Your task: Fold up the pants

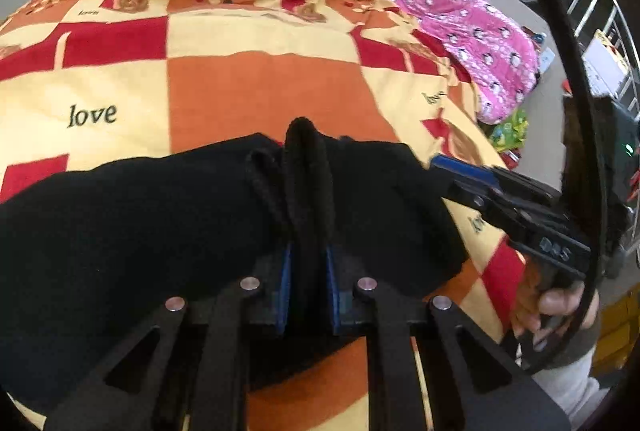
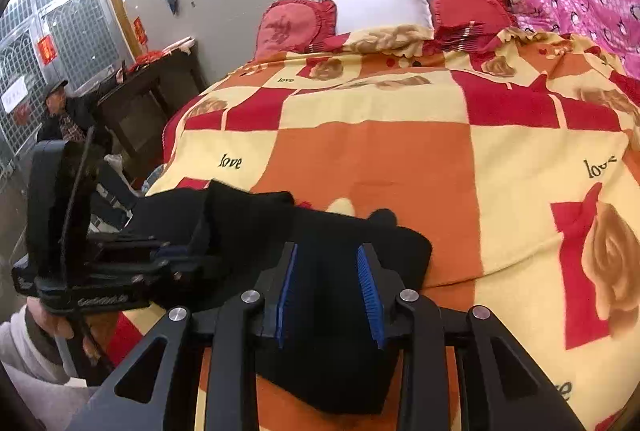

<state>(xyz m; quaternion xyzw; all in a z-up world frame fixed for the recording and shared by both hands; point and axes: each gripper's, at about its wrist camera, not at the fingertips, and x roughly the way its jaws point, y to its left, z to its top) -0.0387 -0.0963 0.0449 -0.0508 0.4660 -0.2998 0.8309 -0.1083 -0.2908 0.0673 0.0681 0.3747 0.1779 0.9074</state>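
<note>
Pinching black pants fold – left gripper clamped | right gripper – jaws apart, straddling cloth | bedspread beneath

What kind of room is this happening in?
Most likely a bedroom in a home: a bed under an orange, red and yellow checked blanket, a white pillow between red heart-shaped cushions, and a pink patterned quilt.
</note>
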